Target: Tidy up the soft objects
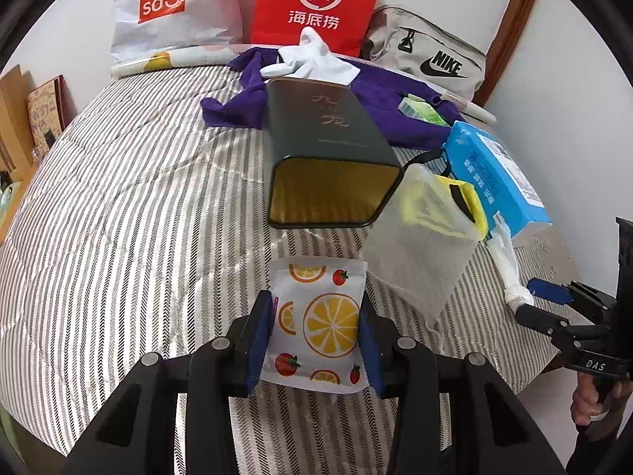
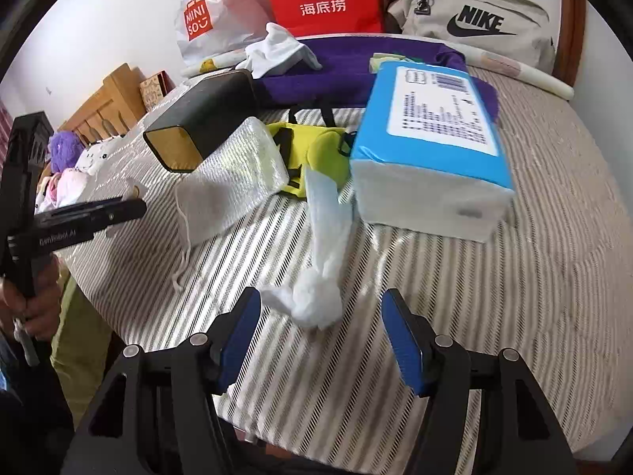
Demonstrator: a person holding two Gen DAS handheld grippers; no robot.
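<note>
On striped bed (image 2: 514, 277), R claw (image 2: 320, 340) open w/ tissue (image 2: 320, 301) between pads.

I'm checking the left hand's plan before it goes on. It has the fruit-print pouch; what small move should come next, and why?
Probably ease the left gripper forward toward the dark tin. Its pads are clamped on the fruit-print pouch, and the tin lies on its side directly ahead with its open mouth facing the pouch, looking empty. The right gripper stands open by the white tissue wad, clear of that path.

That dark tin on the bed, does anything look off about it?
Yes. The dark tin lies tipped on its side on the striped bedspread, open mouth facing the camera, with no lid showing and apparently empty.
</note>
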